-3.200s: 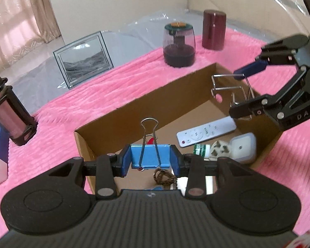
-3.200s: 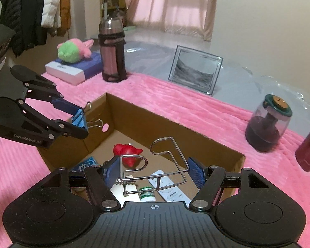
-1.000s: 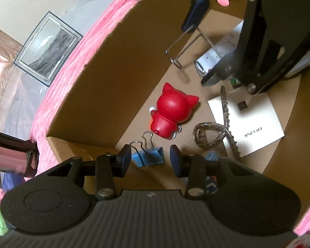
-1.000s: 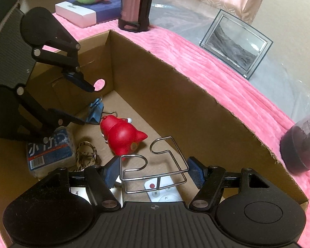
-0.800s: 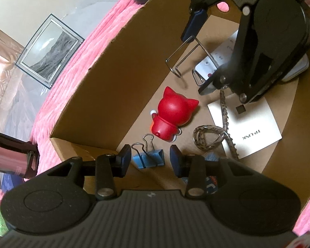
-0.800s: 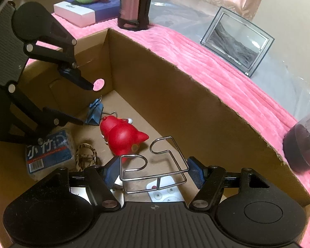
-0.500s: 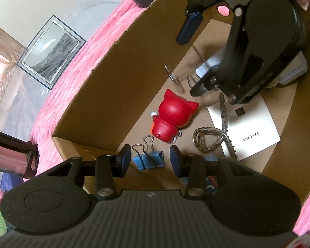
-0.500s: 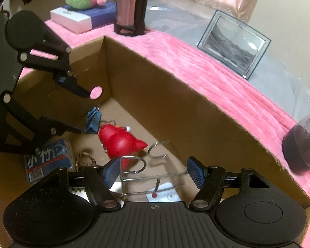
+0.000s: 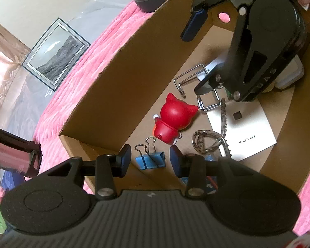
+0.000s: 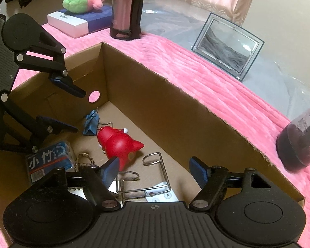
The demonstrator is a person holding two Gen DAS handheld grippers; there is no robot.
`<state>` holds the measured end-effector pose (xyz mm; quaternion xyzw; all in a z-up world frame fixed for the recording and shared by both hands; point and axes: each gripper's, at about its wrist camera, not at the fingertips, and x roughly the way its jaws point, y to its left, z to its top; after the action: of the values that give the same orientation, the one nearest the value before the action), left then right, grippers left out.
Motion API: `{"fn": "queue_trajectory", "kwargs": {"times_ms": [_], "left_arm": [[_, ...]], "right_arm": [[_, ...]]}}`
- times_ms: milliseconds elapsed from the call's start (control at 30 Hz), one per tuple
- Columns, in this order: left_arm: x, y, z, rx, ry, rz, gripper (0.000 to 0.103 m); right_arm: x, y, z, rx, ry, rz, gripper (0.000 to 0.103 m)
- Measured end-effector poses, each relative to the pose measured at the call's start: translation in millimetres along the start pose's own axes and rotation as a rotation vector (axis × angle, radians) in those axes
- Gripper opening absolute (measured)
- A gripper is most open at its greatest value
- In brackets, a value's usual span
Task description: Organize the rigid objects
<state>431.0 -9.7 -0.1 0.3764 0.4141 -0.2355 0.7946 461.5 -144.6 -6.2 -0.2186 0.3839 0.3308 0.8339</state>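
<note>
Already let go: left gripper [image 10: 80, 111] parted and empty at the left end of the cardboard box [image 10: 175, 82], over the blue binder clip [image 10: 91, 124] on the box floor. Further right, wire rack [image 10: 146, 177] dropped flat mid-floor, untouched between the just-widened right gripper [image 10: 154, 167]. Probably both stowed. Hooked ends toward the box's far wall; long axis seemingly along its length.

Red cat figure [image 9: 174, 119], blue binder clip [image 9: 150, 160], pink ribbed blanket [image 10: 217, 86]
</note>
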Motion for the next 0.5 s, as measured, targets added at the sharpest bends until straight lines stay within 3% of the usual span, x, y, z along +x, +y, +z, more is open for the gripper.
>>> {"fn": "queue_trajectory", "kwargs": {"times_ms": [267, 500], "left_arm": [[-18.5, 0.9, -0.1, -0.061, -0.019, -0.013, 0.036], [-44.4, 3.9, -3.2, -0.180, -0.049, -0.037, 0.041]], "right_arm": [[-14.2, 3.5, -3.6, 0.033, 0.032, -0.004, 0.072], [-38.0, 7.6, -10.3, 0.074, 0.064, -0.021, 0.072]]}}
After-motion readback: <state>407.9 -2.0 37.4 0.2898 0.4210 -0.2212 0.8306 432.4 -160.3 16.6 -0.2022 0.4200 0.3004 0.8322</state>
